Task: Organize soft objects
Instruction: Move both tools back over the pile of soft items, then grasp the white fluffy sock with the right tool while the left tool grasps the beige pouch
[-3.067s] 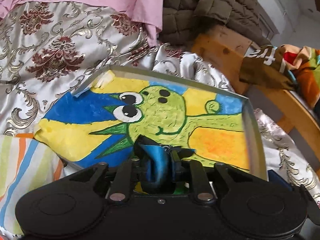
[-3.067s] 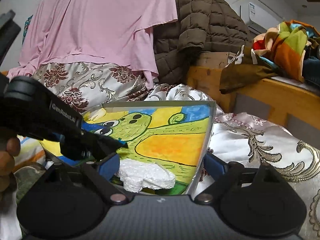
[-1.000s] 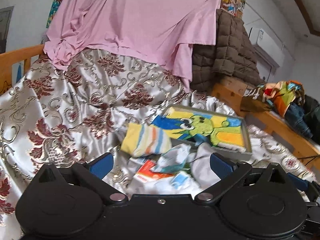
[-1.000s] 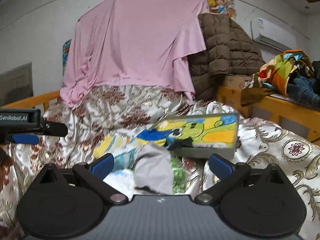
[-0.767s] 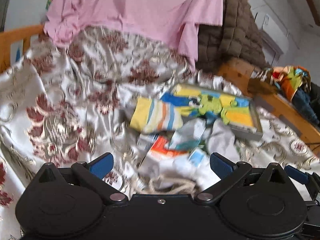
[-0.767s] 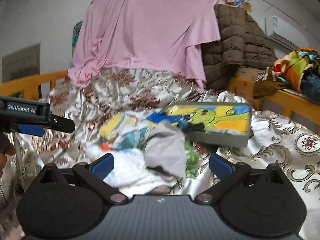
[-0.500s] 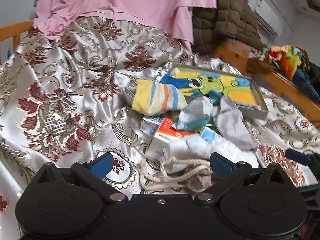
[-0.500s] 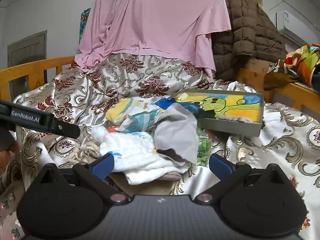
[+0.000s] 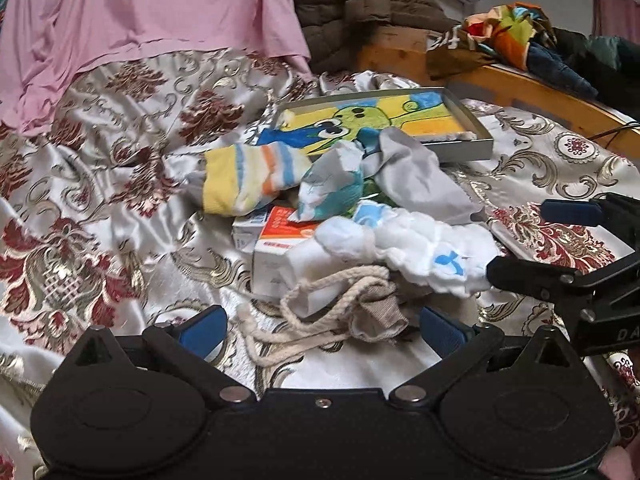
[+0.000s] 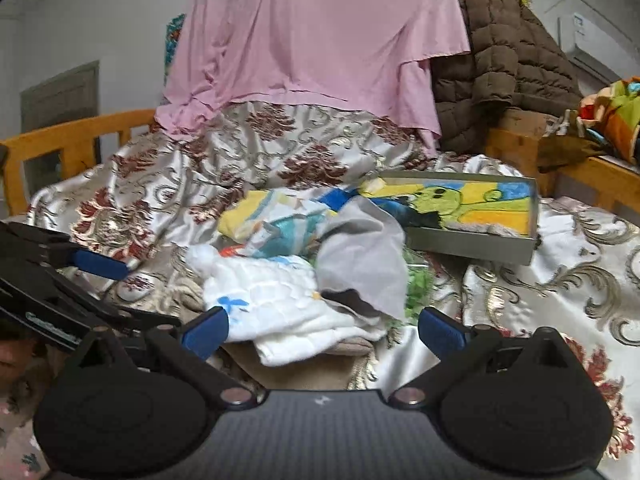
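Observation:
A pile of soft things lies on the patterned bedspread (image 9: 100,208): a striped yellow sock (image 9: 244,178), a grey and teal cloth (image 9: 332,184), a grey cloth (image 9: 416,176), a white quilted cloth (image 9: 420,248) and a beige drawstring bag (image 9: 344,312). Behind the pile is a shallow box with a green cartoon picture (image 9: 384,120). My left gripper (image 9: 320,332) is open, low in front of the drawstring bag. My right gripper (image 10: 320,332) is open, just before the white quilted cloth (image 10: 280,300), with the box (image 10: 472,216) beyond.
Small cardboard cartons (image 9: 276,248) lie under the cloths. A pink sheet (image 10: 312,40) and a brown quilted jacket (image 10: 500,52) hang at the back. A wooden bed rail (image 10: 72,140) is at the left, another with colourful clothes (image 9: 508,32) at the right.
Both grippers have pulled back from the box, opened, and dropped lower toward the pile. The pile now sits closer in both views.

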